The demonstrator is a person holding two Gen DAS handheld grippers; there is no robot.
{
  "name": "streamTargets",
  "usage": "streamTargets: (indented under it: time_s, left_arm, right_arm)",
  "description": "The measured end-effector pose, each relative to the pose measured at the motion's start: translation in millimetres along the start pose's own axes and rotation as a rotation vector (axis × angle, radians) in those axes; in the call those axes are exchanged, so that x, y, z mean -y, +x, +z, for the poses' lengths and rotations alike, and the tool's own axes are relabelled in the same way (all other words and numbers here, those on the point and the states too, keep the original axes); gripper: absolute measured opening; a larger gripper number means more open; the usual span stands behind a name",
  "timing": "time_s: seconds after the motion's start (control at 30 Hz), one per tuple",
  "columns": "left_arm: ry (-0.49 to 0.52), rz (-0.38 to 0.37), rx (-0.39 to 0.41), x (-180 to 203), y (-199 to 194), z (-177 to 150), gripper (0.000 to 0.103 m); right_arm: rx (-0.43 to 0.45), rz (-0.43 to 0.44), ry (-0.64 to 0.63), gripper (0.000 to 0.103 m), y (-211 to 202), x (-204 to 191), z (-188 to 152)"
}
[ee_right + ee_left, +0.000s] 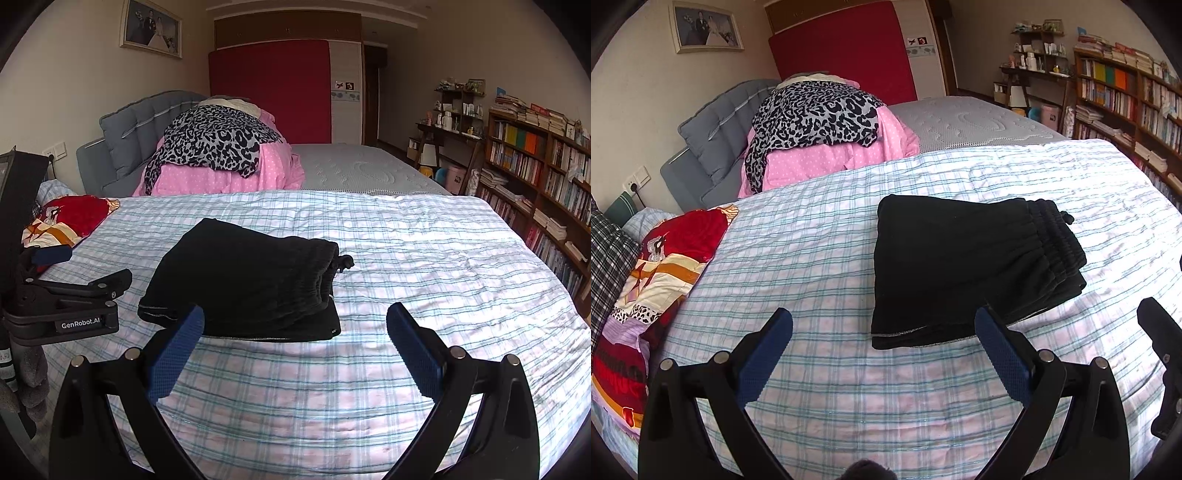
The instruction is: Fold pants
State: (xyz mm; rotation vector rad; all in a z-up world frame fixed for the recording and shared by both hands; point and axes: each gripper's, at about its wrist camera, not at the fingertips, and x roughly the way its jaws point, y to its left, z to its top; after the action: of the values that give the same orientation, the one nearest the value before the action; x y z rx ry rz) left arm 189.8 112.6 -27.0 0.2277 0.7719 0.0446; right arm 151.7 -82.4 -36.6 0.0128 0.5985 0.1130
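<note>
Nearest, the left gripper (pixel 882 328) and right gripper (pixel 295 325) both hang with blue-padded jaws spread wide, holding nothing, above the pale blue-and-pink checked cotton bedsheet (pixel 820 387). Just beyond, at one o'clock from the left gripper, the black elastic-waist pants (pixel 960 266) lie folded in a compact stack, apparently in several layers. Farther, at eleven o'clock, a leopard-print cloth (pixel 816 118) tops pink dotted bedding (pixel 820 155).

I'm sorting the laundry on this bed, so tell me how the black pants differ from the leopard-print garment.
The black pants are plain black; the leopard-print garment is grey with black spots. The pants lie folded in a compact stack flat on the checked bedspread; the leopard garment is draped loosely over a pink dotted pile by the headboard. The pants sit nearer both open grippers. Both are soft fabric, and neither is gripped.
</note>
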Motion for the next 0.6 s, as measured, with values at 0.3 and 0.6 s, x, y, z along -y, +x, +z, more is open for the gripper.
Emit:
streamTargets:
  time_s: [0.3,0.6]
  left_arm:
    - [0.006,-0.008,-0.020,2,4,0,0.098]
    - [0.018,-0.020,0.000,4,3,-1,0.098]
  right_arm:
    - [-0.016,-0.010,0.000,0.100,10,0,1]
    - [-0.032,-0.014,0.004,0.100,21,-1,-1]
